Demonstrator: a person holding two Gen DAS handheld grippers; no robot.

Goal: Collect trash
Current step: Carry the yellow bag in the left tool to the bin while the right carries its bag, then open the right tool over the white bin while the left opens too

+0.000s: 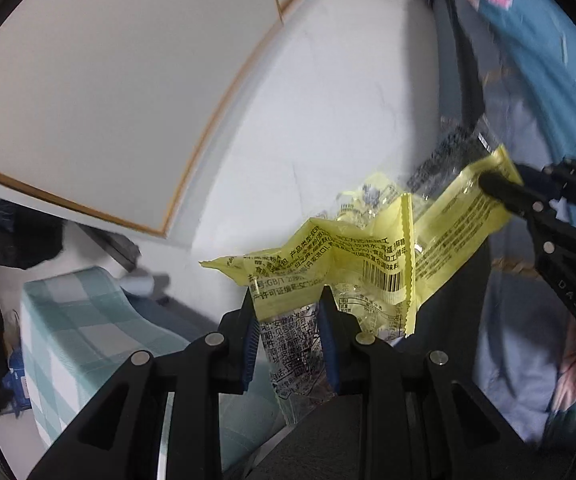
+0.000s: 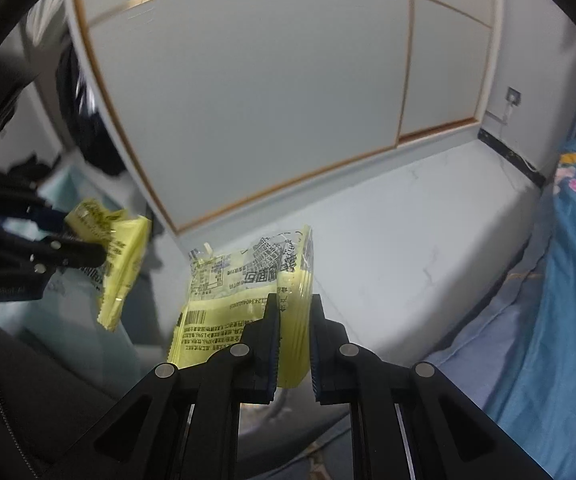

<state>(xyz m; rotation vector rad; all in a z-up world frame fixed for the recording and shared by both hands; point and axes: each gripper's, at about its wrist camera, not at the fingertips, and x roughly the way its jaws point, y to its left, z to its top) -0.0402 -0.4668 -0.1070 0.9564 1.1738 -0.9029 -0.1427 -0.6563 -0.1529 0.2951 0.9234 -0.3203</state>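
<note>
A crumpled yellow and clear plastic snack wrapper (image 1: 328, 264) hangs at lower centre of the left wrist view, pinched in the left tool (image 1: 288, 312). A second yellow wrapper (image 2: 240, 300) sits low in the right wrist view, clamped in the narrowly closed right tool (image 2: 294, 312). Behind them lie a pale floor (image 2: 408, 240), white sliding doors (image 2: 248, 80) and blue floral bedding (image 2: 568, 280) at right.

The left claw (image 1: 288, 304) hides the lower part of its wrapper (image 1: 328, 256); the small print there is too fine to read. At the right edge of the left view, the right claw (image 1: 500, 188) is cut off by the frame, and its wrapper (image 1: 460, 216) is partly blurred. Beyond that wrapper the bedding (image 1: 528, 40) is smeared by motion. In the right view, the left claw (image 2: 88, 248) is cut off at the left edge, dark and soft. Left of it, a dark heap (image 2: 84, 120) beside the wardrobe (image 2: 248, 80) is too blurred to tell.
</note>
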